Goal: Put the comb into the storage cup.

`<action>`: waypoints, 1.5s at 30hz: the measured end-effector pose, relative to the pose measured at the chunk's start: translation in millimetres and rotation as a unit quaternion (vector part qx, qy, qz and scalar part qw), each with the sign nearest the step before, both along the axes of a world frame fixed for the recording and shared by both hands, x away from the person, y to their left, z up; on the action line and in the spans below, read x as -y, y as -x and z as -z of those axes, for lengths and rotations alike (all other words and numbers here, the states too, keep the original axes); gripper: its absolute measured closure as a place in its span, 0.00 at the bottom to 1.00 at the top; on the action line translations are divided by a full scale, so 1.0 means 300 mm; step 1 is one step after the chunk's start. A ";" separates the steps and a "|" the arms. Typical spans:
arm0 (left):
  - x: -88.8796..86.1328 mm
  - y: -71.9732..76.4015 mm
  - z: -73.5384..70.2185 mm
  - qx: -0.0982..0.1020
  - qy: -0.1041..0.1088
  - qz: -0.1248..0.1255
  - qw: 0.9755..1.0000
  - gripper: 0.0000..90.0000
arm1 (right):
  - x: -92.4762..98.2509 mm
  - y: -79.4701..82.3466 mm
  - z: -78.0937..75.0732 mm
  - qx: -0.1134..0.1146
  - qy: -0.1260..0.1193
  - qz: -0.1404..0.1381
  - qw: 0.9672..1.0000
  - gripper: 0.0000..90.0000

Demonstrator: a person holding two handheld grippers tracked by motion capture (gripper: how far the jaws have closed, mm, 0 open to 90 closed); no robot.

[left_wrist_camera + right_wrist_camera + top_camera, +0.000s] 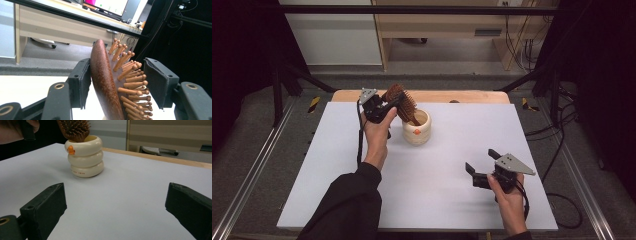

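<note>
A wooden hairbrush [404,102] stands head up in a cream ringed cup [417,131] with an orange mark, at the back middle of the white table [447,205]. My left gripper [394,104] reaches the brush head from the left. In the left gripper view its jaws flank the brush [102,80]: the left pad lies close along the smooth back, the right pad stands by the bristle tips, and I see no squeeze. My left gripper [117,82] is open around it. My right gripper [482,161] rests open near the front right, its jaws [115,205] empty and facing the cup [85,160] and brush [75,130].
The white board lies on a wooden tabletop whose edge [472,96] shows at the back. Black frame bars and cables run along both sides. A wooden desk [437,25] stands beyond the table.
</note>
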State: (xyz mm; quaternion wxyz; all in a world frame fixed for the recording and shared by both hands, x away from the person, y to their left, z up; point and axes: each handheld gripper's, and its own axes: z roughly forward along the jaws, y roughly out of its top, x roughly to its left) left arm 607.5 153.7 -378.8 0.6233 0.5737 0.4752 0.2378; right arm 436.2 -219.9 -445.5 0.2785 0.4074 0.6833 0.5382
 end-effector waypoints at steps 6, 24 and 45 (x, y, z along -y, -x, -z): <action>-0.002 0.000 -0.002 0.005 0.002 0.000 1.000 0.39 | -0.001 0.000 0.000 0.000 0.000 -0.001 1.000 0.04; 0.004 0.001 -0.002 0.010 -0.002 -0.008 1.000 0.16 | -0.002 0.000 0.000 0.000 -0.001 0.000 1.000 0.04; 0.016 0.013 -0.009 0.014 -0.022 -0.017 1.000 0.05 | -0.002 0.000 0.001 -0.001 0.000 -0.001 1.000 0.04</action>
